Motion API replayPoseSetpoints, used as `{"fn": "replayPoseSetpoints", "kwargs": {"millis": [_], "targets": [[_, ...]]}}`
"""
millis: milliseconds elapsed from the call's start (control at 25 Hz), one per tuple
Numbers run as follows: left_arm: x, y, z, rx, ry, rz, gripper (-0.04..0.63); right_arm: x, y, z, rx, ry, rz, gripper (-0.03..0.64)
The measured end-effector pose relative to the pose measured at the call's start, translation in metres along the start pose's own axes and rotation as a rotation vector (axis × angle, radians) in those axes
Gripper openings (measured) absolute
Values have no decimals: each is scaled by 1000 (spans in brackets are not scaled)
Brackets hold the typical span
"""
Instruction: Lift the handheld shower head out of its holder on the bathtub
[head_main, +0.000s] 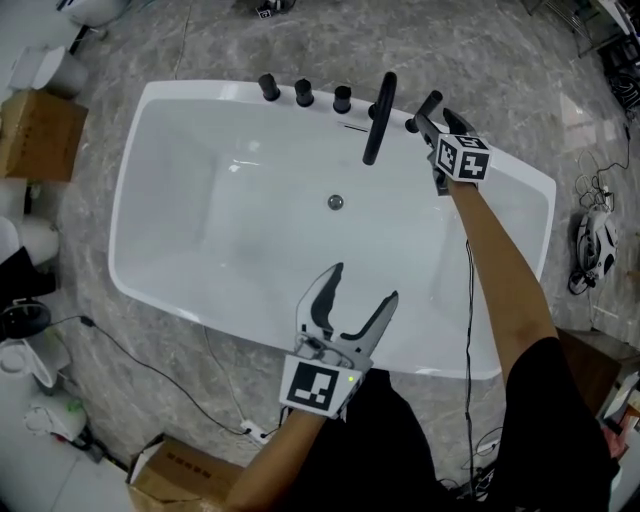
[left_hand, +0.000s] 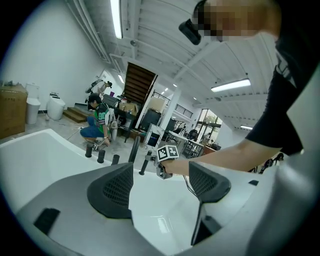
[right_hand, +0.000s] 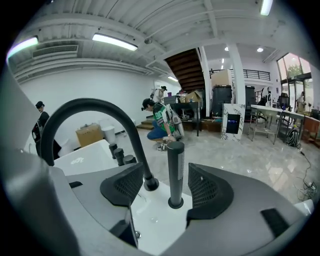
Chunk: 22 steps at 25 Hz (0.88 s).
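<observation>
The handheld shower head (head_main: 424, 110) is a slim black stick standing in its holder (right_hand: 175, 202) on the white bathtub's (head_main: 200, 130) far rim, right of the curved black faucet (head_main: 379, 118). My right gripper (head_main: 435, 128) is at the stick. In the right gripper view the shower head (right_hand: 175, 170) stands upright between the open jaws of that gripper (right_hand: 167, 189), with a gap on each side. My left gripper (head_main: 352, 292) hangs open and empty over the tub's near side. The left gripper view shows its jaws (left_hand: 160, 185) apart, facing the shower head (left_hand: 145, 165).
Three black knobs (head_main: 304, 94) line the rim left of the faucet (right_hand: 95, 110). A drain (head_main: 336, 202) sits in the tub floor. Cardboard boxes (head_main: 35, 135) (head_main: 180, 470) and cables (head_main: 150, 365) lie on the grey floor. A person crouches (right_hand: 162, 122) far behind.
</observation>
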<state>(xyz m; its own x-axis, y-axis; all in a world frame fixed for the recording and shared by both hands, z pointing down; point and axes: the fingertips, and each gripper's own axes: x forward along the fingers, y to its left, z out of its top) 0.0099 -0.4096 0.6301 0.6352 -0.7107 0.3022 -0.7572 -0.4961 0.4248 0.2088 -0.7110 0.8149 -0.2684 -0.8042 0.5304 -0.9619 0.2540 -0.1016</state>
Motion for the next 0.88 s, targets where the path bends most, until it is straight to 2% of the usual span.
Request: {"fn": "replayPoseSetpoints", "kwargs": {"millis": [280, 560, 600, 680, 720, 760, 840, 880], "targets": [[-1, 2, -4, -15, -6, 14, 324, 14, -6, 6, -1, -17, -27, 250], [-5, 13, 8, 21, 13, 24, 324, 27, -12, 15, -15, -28, -35, 244], [-5, 15, 6, 17, 22, 26, 324, 28, -15, 16, -23, -25, -43, 221], [-4, 18, 2, -3, 33, 28, 322, 29, -19, 16, -33, -19, -58, 117], [-4, 19, 0, -11, 31, 29, 319, 29, -19, 16, -29, -19, -59, 115], [-4, 19, 0, -15, 27, 31, 296, 29, -19, 16, -23, -20, -56, 115], [-5, 18, 1, -15, 19, 36, 167, 29, -18, 15, -16, -23, -53, 115], [-4, 18, 2, -14, 18, 36, 135, 29, -18, 15, -11, -24, -54, 115]]}}
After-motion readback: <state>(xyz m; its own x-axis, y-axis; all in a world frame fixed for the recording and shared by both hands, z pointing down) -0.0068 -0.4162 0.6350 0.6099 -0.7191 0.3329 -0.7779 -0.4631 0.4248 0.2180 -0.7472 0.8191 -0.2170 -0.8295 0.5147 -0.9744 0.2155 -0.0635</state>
